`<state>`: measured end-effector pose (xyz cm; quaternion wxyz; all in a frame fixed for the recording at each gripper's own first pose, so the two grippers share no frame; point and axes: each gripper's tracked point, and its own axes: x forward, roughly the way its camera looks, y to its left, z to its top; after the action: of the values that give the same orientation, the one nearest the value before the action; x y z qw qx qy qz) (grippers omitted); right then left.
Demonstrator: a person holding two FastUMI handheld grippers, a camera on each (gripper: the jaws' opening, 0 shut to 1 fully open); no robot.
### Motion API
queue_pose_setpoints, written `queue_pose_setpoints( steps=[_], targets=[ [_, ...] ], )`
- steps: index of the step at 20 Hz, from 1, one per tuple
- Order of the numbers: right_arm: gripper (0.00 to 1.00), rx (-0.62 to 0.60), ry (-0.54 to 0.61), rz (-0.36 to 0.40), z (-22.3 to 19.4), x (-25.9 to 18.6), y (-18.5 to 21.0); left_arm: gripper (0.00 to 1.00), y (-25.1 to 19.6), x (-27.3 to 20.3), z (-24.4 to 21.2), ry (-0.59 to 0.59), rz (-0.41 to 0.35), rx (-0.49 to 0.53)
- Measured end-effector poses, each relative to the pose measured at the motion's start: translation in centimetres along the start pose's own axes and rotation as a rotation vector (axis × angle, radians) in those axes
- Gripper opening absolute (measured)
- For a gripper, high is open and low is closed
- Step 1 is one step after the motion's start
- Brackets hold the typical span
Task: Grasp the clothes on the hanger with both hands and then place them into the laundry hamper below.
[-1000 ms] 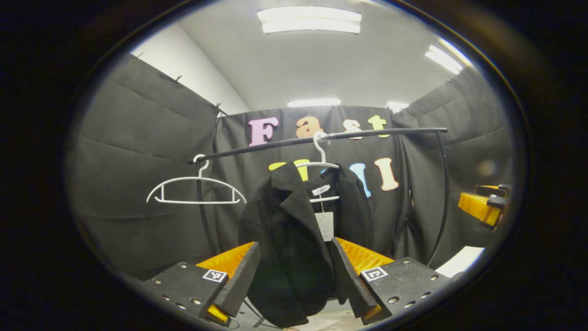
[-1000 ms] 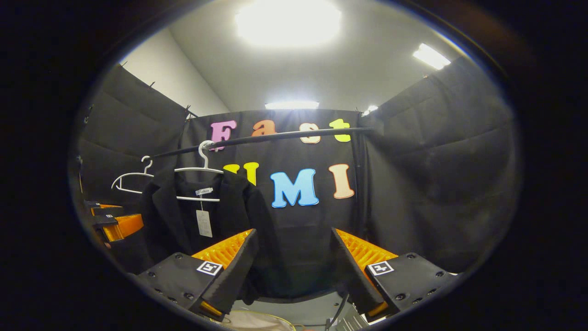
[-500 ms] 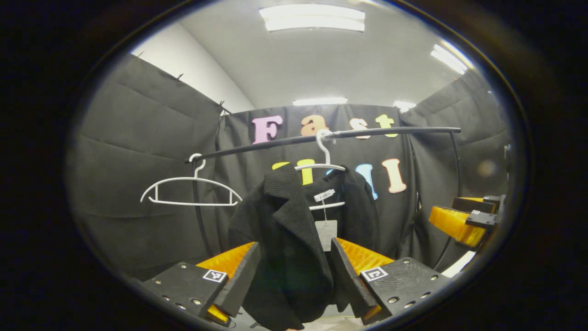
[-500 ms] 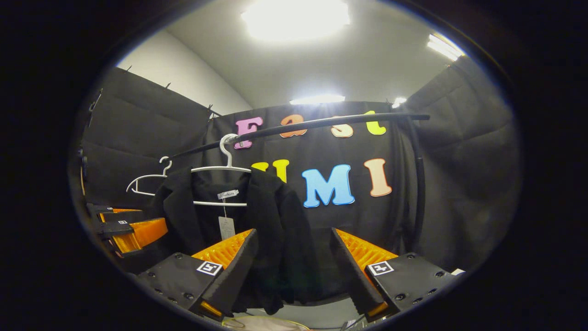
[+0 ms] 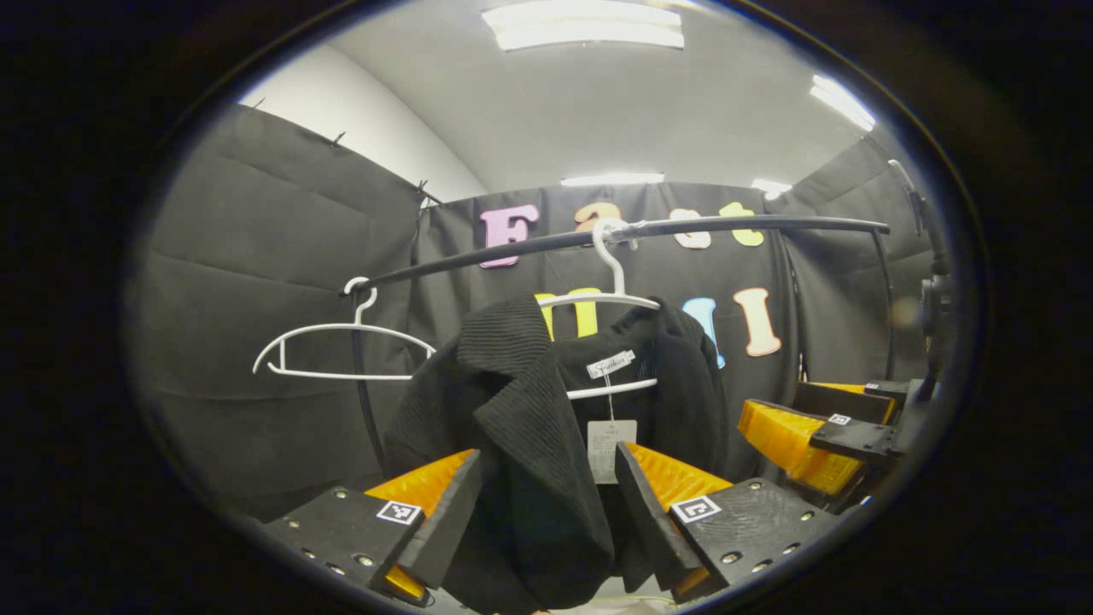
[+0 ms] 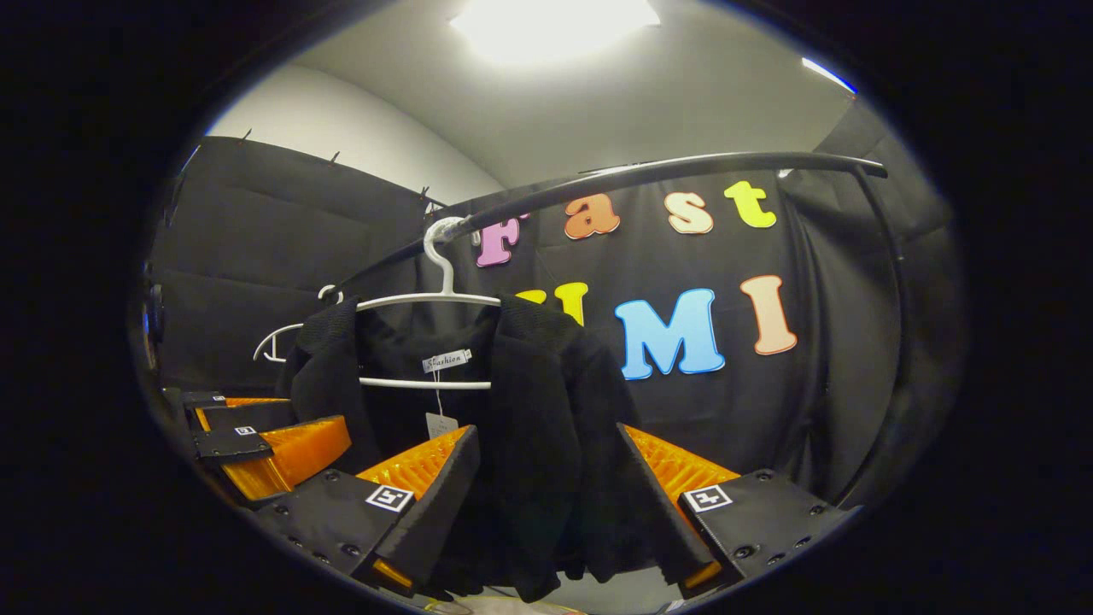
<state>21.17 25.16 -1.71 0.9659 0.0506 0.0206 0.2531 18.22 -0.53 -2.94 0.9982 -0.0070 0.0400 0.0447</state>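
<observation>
A black jacket (image 5: 529, 427) with a paper tag hangs on a white hanger (image 5: 608, 299) from a black rail (image 5: 726, 226). My left gripper (image 5: 546, 512) is open, and the jacket's left front panel hangs between its fingers. In the left gripper view, the right gripper (image 5: 781, 410) stands open beside the jacket's right shoulder. In the right gripper view, the jacket (image 6: 546, 410) on its hanger (image 6: 427, 301) has its right front panel between the open fingers of my right gripper (image 6: 546, 504). The left gripper (image 6: 316, 418) is low at the left. Whether any finger touches the cloth is unclear.
An empty white hanger (image 5: 341, 342) hangs at the rail's left end, next to the rack's upright post (image 5: 363, 401). It shows behind the jacket in the right gripper view as well (image 6: 273, 342). The rail (image 6: 666, 171) bends down at its right end. Black cloth walls close in all sides.
Both grippers have moved closer to the jacket, which now looks larger between their fingers. The right gripper has swung left toward the garment. Both stay open.
</observation>
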Motion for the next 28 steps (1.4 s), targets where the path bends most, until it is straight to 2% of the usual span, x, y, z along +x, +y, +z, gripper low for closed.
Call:
queue_pose_setpoints(
  steps=[6,14,22,23,24,25,27,28],
  targets=[
    [0.99,0.004,0.014,0.056,-0.8,4.3,0.8,0.9,0.3,2.8,-1.6,0.029,0.049,0.006],
    [0.99,0.006,0.051,0.084,-2.5,8.6,1.6,0.9,0.6,5.3,-2.7,0.045,0.12,0.013],
    [0.99,0.034,0.089,0.04,-4.6,10.4,1.0,0.89,1.5,6.1,-4.9,0.085,0.189,0.027],
    [0.91,0.043,0.1,0.038,-4.8,10.6,0.8,0.85,1.5,6.1,-4.8,0.084,0.189,0.028],
    [0.9,0.054,0.112,0.045,-5.0,10.5,0.9,0.81,1.4,6.1,-4.6,0.082,0.183,0.027],
    [0.77,0.064,0.119,0.05,-5.1,10.7,0.8,0.77,1.3,6.0,-4.6,0.082,0.178,0.03],
    [0.48,0.077,0.122,0.056,-5.1,10.8,0.7,0.77,1.1,6.0,-4.5,0.079,0.165,0.038],
    [0.41,0.085,0.123,0.055,-5.2,11.1,0.8,0.77,0.9,6.0,-4.4,0.08,0.154,0.04]
  ],
)
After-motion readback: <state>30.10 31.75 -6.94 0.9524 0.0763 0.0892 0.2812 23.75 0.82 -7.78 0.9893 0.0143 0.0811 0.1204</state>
